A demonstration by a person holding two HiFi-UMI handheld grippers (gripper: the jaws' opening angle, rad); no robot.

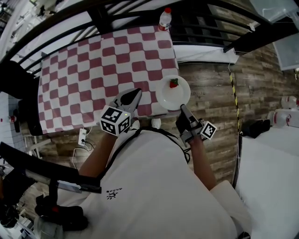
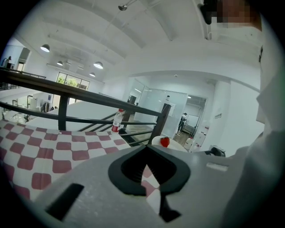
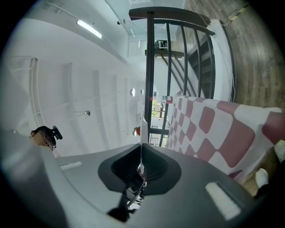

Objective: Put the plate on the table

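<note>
A white plate (image 1: 170, 95) with a strawberry (image 1: 174, 83) on it hangs over the near right corner of the checkered table (image 1: 93, 70), partly past the edge. My right gripper (image 1: 183, 112) is shut on the plate's near rim. In the right gripper view the plate (image 3: 141, 133) shows edge-on as a thin white line running into the shut right gripper (image 3: 141, 149). My left gripper (image 1: 134, 97) hovers over the table's front edge, left of the plate, shut and holding nothing. In the left gripper view the left gripper (image 2: 144, 149) has its tips together, with the plate (image 2: 171, 144) beyond them.
A plastic bottle (image 1: 164, 19) with a red cap stands at the table's far right corner. A dark railing (image 1: 140, 11) runs behind the table. Wood-pattern floor (image 1: 210, 79) lies to the right, and several bottles (image 1: 285, 116) stand at the far right.
</note>
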